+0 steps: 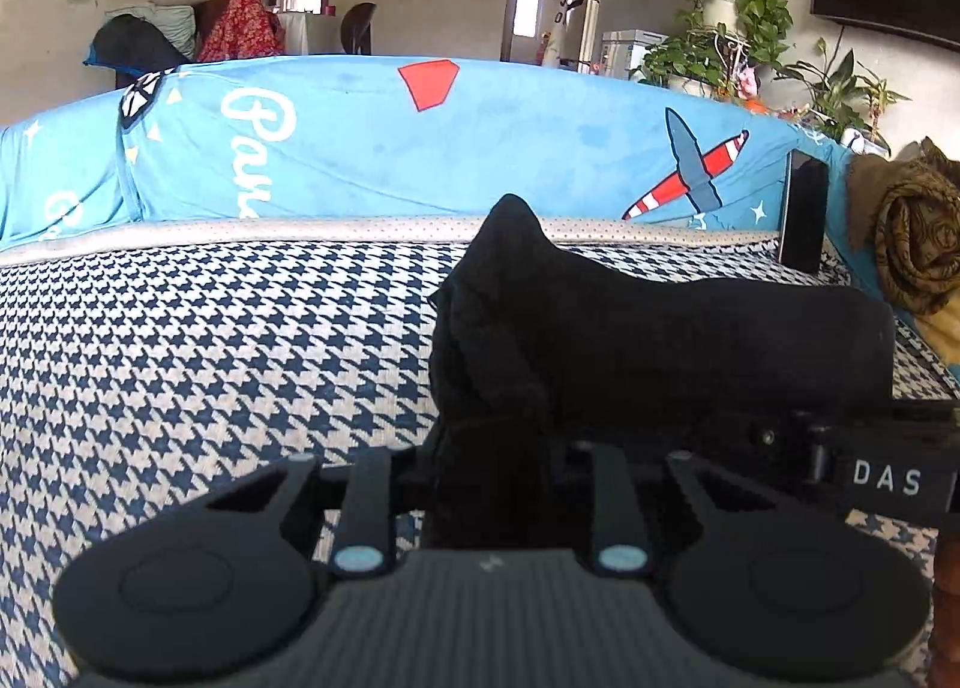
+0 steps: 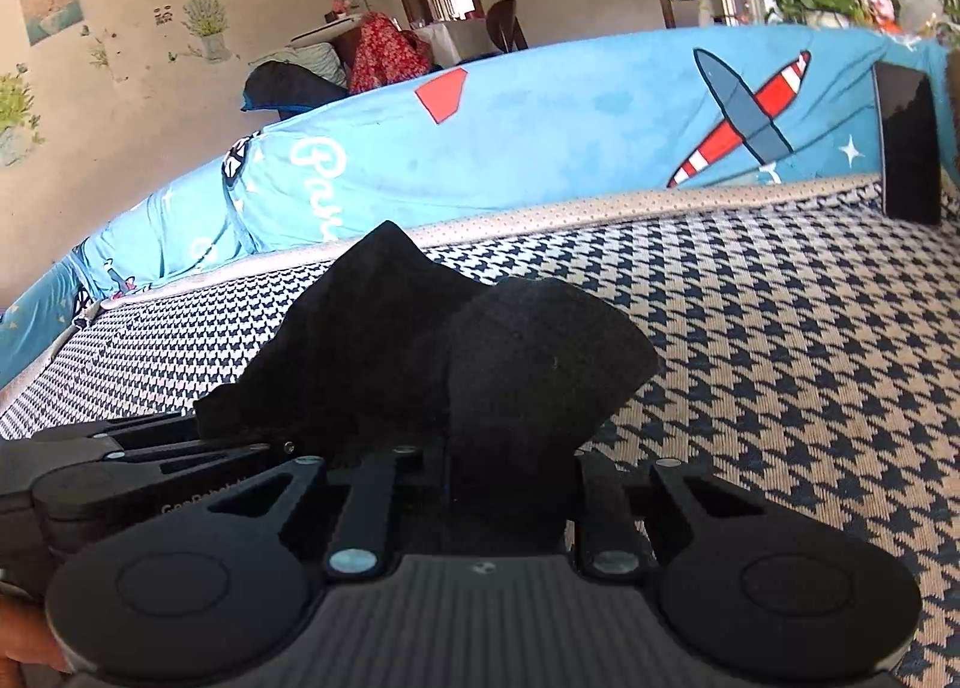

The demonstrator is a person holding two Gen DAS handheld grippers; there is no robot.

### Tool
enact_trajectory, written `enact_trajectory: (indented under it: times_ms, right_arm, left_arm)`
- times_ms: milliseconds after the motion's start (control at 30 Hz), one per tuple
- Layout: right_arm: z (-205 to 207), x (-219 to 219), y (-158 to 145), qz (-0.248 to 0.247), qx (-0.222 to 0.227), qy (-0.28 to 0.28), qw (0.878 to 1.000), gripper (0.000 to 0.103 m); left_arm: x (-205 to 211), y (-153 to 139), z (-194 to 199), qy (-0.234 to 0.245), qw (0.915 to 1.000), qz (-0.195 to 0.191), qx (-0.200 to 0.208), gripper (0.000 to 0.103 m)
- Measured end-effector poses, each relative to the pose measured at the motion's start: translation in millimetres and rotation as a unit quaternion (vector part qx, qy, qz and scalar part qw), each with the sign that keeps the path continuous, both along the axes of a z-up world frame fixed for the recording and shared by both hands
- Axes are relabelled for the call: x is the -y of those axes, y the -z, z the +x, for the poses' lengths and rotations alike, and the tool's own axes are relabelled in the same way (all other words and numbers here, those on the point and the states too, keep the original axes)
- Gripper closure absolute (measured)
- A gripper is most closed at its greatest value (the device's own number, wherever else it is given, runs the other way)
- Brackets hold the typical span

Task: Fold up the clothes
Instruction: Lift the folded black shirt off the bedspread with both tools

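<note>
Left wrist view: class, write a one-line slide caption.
Left tongs shut on a black garment, lifted above a houndstooth sofa cover.

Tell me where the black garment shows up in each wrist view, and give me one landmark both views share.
Left wrist: black garment fills centre to right, rising from the left gripper, which is shut on it.
Right wrist: it sits centre, left of middle, rising from the right gripper, shut on it.
Shared landmark: the red-striped plane print on the blue cover behind.
</note>
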State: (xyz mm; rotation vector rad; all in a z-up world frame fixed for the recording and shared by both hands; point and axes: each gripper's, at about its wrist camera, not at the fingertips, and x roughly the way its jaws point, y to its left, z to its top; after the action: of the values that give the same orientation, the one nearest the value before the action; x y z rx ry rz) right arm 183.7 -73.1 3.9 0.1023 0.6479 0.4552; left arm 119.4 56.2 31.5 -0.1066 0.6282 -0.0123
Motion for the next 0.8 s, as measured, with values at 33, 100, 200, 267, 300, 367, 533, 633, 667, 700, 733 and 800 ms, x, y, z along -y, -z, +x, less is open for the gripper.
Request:
enact_trajectory:
  times_ms: [33,100,200,267,300,367,533,633,667,700,733,800]
  right_arm:
    - [-1.9,-2.1,-2.0,0.000,0.006,-0.004,1.000,0.082]
    - [-5.8,-7.2,-4.4,0.003,0.011,-0.015,1.000,0.082]
    - [-14.1,-17.2,-7.1,-0.001,0.026,-0.036,0.999,0.082]
    - [-23.8,-24.7,-9.4,-0.009,0.045,-0.052,0.998,0.082]
    - [-28.4,-27.0,-10.6,-0.011,0.053,-0.059,0.997,0.082]
    - [-39.7,-30.6,-13.1,-0.016,0.069,-0.074,0.995,0.083]
    - [-66.4,-36.0,-14.3,-0.026,0.086,-0.105,0.990,0.083]
    - [-83.5,-38.5,-15.1,-0.031,0.099,-0.123,0.987,0.083]
    - [-88.9,-39.2,-15.5,-0.032,0.104,-0.130,0.986,0.083]
    - [-95.3,-40.9,-15.9,-0.034,0.111,-0.135,0.984,0.083]
    - [-99.9,-40.8,-16.2,-0.034,0.116,-0.139,0.983,0.083]
    - [-107.9,-40.2,-16.4,-0.033,0.120,-0.143,0.982,0.083]
  left_arm:
    - [-2.1,-1.7,-4.7,-0.008,1.0000,-0.002,0.003,0.080]
    - [-3.8,-4.7,-15.2,-0.024,0.9996,0.008,0.010,0.080]
    - [-0.8,-9.7,-32.9,-0.042,0.9976,0.047,0.027,0.080]
    - [1.0,-13.2,-49.7,-0.059,0.9957,0.060,0.039,0.080]
    - [1.9,-15.0,-58.0,-0.067,0.9946,0.066,0.045,0.080]
    - [3.0,-18.1,-75.0,-0.078,0.9927,0.074,0.053,0.080]
    - [9.0,-20.0,-115.1,-0.107,0.9885,0.090,0.058,0.080]
    - [11.2,-24.1,-135.0,-0.121,0.9864,0.095,0.057,0.080]
    - [12.9,-26.1,-140.3,-0.123,0.9856,0.100,0.058,0.080]
    - [14.7,-28.2,-145.5,-0.126,0.9847,0.105,0.059,0.080]
    - [16.4,-30.3,-150.3,-0.127,0.9841,0.109,0.059,0.080]
    - [19.7,-33.3,-158.2,-0.129,0.9832,0.115,0.058,0.080]
